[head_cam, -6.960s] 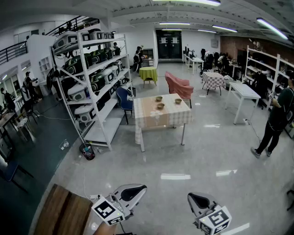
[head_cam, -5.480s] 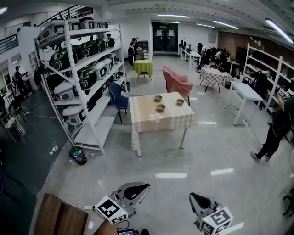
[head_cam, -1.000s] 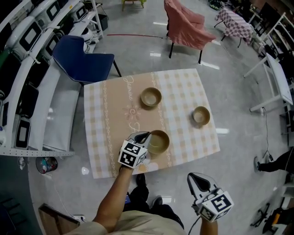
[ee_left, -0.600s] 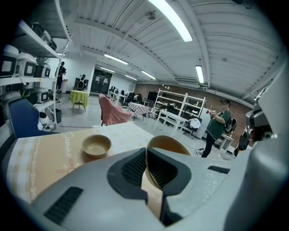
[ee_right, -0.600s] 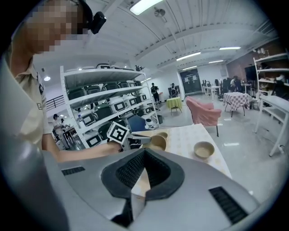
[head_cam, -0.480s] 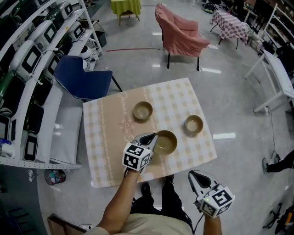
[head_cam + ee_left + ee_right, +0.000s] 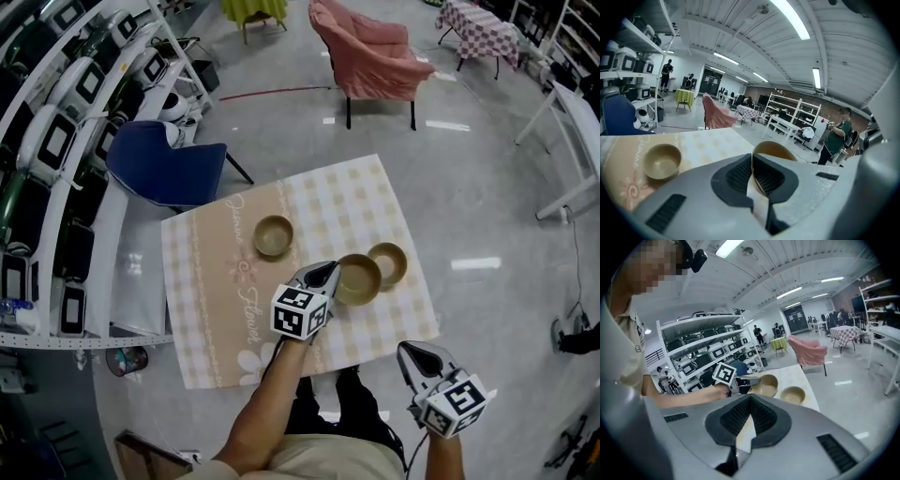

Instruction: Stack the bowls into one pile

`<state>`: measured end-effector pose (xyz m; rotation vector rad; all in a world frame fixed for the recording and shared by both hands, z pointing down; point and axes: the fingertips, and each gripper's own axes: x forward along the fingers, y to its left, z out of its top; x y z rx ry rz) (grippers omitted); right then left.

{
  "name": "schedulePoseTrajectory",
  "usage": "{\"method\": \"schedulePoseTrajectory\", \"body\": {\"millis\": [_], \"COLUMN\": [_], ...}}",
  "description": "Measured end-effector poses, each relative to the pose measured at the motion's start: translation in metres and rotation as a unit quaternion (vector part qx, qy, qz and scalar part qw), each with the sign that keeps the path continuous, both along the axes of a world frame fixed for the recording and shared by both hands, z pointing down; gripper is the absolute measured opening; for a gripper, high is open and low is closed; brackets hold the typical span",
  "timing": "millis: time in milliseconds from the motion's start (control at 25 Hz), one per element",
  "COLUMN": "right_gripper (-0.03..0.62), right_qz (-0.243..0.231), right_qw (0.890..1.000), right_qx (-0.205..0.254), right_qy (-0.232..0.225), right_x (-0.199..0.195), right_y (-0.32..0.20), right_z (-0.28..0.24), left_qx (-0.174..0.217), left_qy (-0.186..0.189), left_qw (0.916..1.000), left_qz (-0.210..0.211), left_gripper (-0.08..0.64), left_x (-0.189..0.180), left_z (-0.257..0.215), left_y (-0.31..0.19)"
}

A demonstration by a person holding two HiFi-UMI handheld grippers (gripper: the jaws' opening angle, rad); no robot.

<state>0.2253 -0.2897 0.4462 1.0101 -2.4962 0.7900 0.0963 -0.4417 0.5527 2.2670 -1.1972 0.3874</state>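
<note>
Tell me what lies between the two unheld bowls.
The third bowl, gripped at its rim by the left hand-held gripper, close beside the right bowl; bare tablecloth toward the left bowl. Seen in the head view.

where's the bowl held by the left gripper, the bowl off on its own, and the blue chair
held bowl (image 7: 361, 280): head view, on the inside bottom of the bowl
lone bowl (image 7: 273, 235): head view, on the inside bottom of the bowl
blue chair (image 7: 178, 174): head view, on the seat
</note>
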Motion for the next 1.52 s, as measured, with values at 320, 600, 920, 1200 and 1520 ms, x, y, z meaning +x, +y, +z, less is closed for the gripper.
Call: {"method": "schedulePoseTrajectory", "body": {"millis": [320, 600, 920, 1200, 1520], "right_gripper": [0.003, 0.004, 0.005, 0.005, 0.005], "right_qz": [0.006, 0.003, -0.006, -0.007, -0.015], "right_qw": [1.000, 0.999, 0.999, 0.999, 0.998], "right_qx": [-0.019, -0.034, -0.045, -0.052, -0.057], "right_qy": [-0.009, -0.009, -0.010, -0.007, -0.004], "right_x": [0.027, 0.031, 0.028, 0.027, 0.020], "right_y": [-0.036, -0.053, -0.071, -0.079, -0.088], "right_z": [0.024, 0.041, 0.052, 0.059, 0.068], "left_qx": [-0.023, -0.040, -0.045, -0.033, -0.008], "left_qy": [-0.001, -0.001, 0.003, -0.003, -0.010], "left_qw": [0.9997, 0.9992, 0.9987, 0.9987, 0.9986], "left_qz": [0.003, 0.008, 0.024, 0.038, 0.052], "left_gripper": [0.018, 0.018, 0.018, 0.018, 0.021], "left_x": [0.040, 0.057, 0.075, 0.086, 0.092], "left_z": [0.035, 0.059, 0.069, 0.074, 0.071], "left_y": [-0.039, -0.053, -0.061, -0.062, -0.065]}}
